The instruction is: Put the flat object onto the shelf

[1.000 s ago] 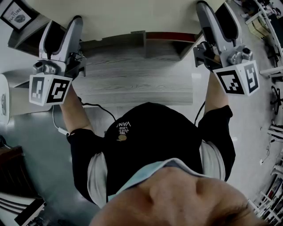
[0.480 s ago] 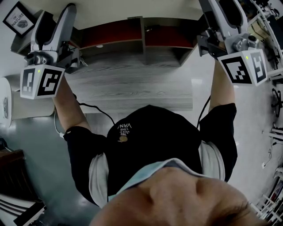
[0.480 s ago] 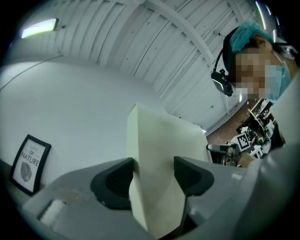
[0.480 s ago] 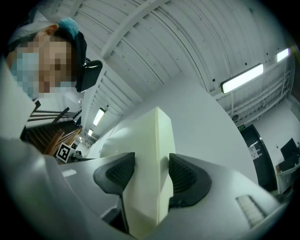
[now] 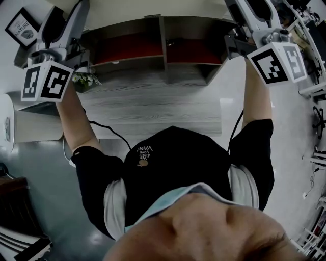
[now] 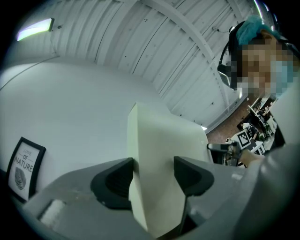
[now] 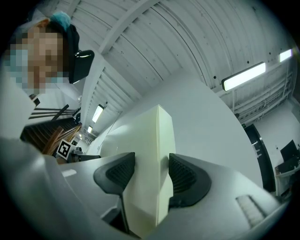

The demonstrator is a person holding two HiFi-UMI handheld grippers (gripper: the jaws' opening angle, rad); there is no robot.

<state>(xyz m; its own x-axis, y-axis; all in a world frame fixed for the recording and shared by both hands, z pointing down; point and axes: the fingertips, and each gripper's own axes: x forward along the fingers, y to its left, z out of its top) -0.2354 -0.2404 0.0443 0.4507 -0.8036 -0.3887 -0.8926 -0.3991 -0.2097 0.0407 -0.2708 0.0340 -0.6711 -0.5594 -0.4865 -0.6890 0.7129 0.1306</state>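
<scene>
A flat cream board (image 5: 153, 7) runs along the top edge of the head view, held up by both ends above a grey wooden shelf unit (image 5: 153, 102). My left gripper (image 5: 79, 7) clamps the board's left end, and its marker cube (image 5: 45, 80) hangs below. In the left gripper view the board (image 6: 159, 140) stands edge-on between the dark pads of the left gripper (image 6: 153, 176). My right gripper (image 5: 235, 6) holds the other end. The right gripper view shows the board (image 7: 154, 136) pinched in the right gripper (image 7: 151, 173).
The shelf has open red-backed compartments (image 5: 132, 48) split by a divider (image 5: 163, 46). A framed picture (image 5: 23, 28) leans at the far left, with a small plant (image 5: 84, 80) near the left arm. A white rounded object (image 5: 5, 122) stands at the left edge. Furniture crowds the right edge.
Both grippers and the board have shifted toward the top of the head view and spread wider. The shelf's red compartments, mostly covered before, now show fully. The plant has come into sight.
</scene>
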